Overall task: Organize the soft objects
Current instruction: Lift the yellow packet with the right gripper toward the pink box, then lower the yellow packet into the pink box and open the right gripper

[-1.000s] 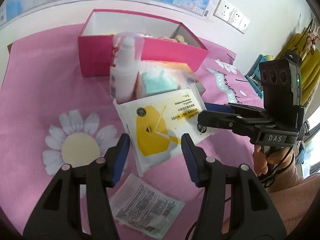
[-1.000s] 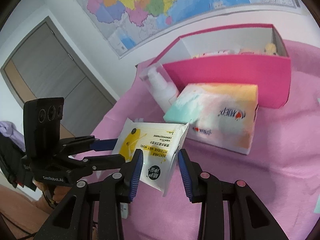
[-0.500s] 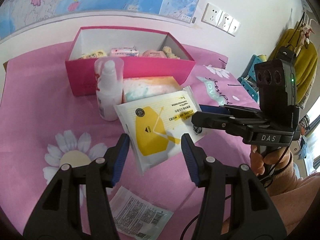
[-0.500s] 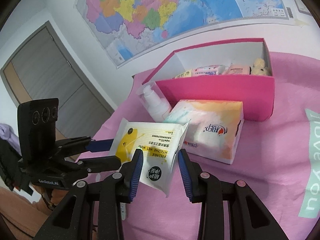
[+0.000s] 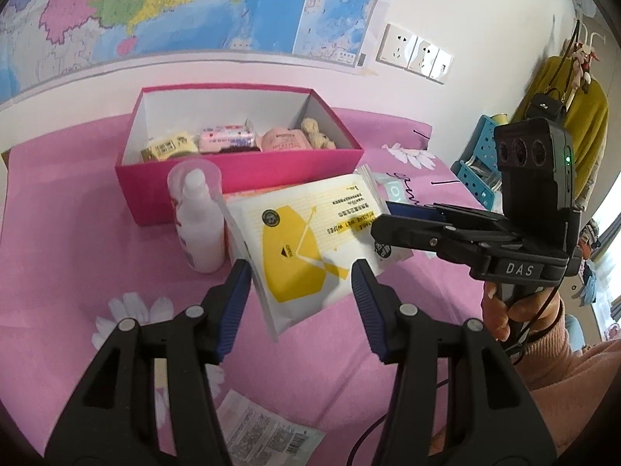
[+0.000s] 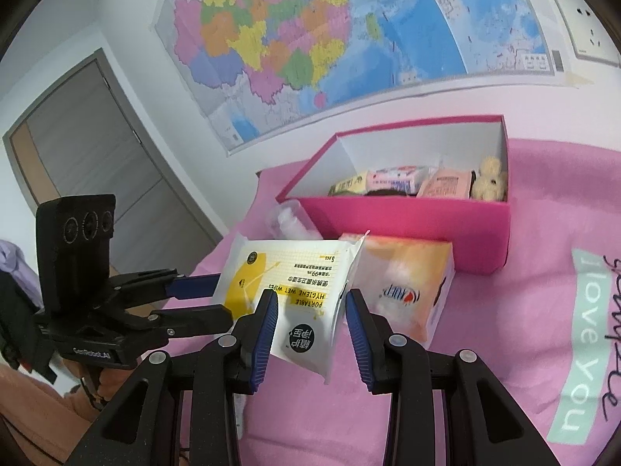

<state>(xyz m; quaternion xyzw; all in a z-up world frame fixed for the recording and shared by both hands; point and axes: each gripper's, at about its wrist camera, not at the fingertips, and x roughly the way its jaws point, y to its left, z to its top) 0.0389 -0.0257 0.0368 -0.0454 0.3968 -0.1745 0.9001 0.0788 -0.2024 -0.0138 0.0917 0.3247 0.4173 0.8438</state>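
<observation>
The right gripper (image 6: 310, 310) has its fingers drawn in on the near end of the pack of wet wipes (image 6: 295, 283), which hangs clear of the pink cloth (image 6: 543, 202). The left gripper (image 5: 299, 295) is spread wide, the pack's other end between its fingers, seemingly not squeezed. Just beyond are the tissue pack (image 6: 407, 283) and the bottle (image 5: 200, 225), then the pink box (image 6: 407, 221). To my eye, the right grip should stay gentle, clear the front wall, then set the pack in the bare space behind the packets.
</observation>
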